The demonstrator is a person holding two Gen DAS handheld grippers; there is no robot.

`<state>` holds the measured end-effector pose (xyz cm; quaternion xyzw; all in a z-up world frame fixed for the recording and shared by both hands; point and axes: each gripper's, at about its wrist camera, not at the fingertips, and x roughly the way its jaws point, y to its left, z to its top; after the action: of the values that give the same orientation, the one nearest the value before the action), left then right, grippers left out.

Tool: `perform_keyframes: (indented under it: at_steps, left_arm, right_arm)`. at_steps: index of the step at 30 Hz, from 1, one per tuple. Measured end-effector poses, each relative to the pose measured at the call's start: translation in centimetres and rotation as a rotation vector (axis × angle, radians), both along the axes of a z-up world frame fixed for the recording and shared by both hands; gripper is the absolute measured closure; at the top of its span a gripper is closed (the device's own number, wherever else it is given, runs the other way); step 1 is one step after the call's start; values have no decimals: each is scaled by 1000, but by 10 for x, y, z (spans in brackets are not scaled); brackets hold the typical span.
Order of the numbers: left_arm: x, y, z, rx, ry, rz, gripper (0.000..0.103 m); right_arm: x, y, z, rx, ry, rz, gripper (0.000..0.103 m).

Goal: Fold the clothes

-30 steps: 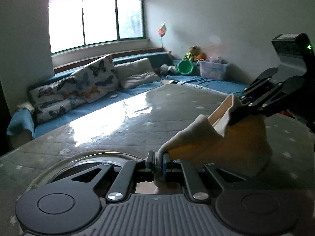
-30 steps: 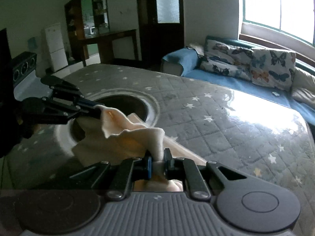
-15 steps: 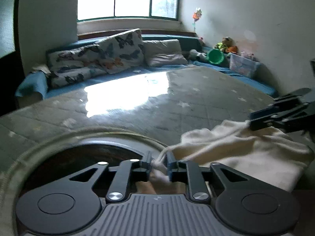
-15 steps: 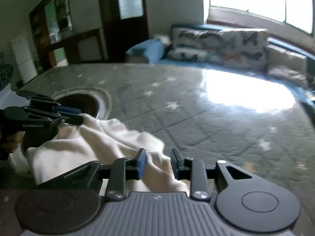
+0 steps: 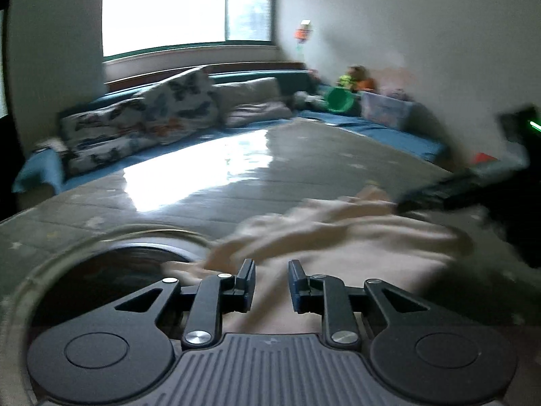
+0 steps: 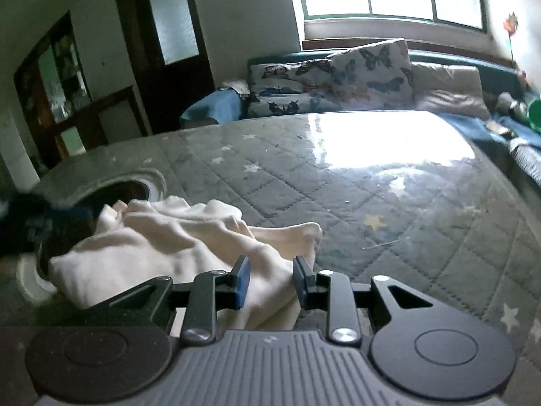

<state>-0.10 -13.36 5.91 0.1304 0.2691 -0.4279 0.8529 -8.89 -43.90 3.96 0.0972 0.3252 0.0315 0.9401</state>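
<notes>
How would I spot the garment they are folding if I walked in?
Find the big grey star-patterned quilted table facing the sofa. Near its round hole lies a crumpled cream cloth, the only pale, soft thing on that surface.

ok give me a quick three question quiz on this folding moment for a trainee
1. True or false: the right gripper is clamped shut on the cream garment.
2. Multiple choice: where does the garment lie? A) on the butterfly cushions B) on the grey star-quilted surface, partly over the round hole C) in the green tub
3. Fill in: the left gripper has its jaws ____, with cloth lying under and between them.

Key
1. False: its jaws stand apart and have just been opening; the cloth lies loose between them.
2. B
3. Open: they have just been opening too, and no pad presses on the cloth.
</notes>
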Motion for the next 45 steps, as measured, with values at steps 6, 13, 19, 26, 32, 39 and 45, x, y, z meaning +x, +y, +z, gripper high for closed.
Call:
perform_keyframes:
  at_steps: [6, 13, 19, 26, 32, 39, 45]
  left_arm:
    - [-19, -12, -15, 54, 12, -83, 80]
    - [-21, -13, -21, 74, 4, -101, 80]
    - [-23, -17, -24, 86, -18, -109, 79]
    - [-22, -17, -25, 76, -12, -111, 79]
    - [-22, -17, -26, 72, -11, -107, 79]
    - [-23, -18, -27, 73, -19, -110, 79]
    - [-24, -18, -27, 69, -15, -105, 79]
  right_arm:
    - [-6, -16, -4, 49, -1, -62, 75]
    - [-10, 0, -5, -41, -18, -13, 75]
    - [-2, 11, -9, -102, 0, -7, 76]
    - [1, 8, -14, -107, 8, -25, 71]
    - [-5, 22, -7, -198, -27, -12, 95]
    - [-5, 30, -10, -296, 4, -46, 86]
    - [-4, 29, 9, -172, -83, -22, 85]
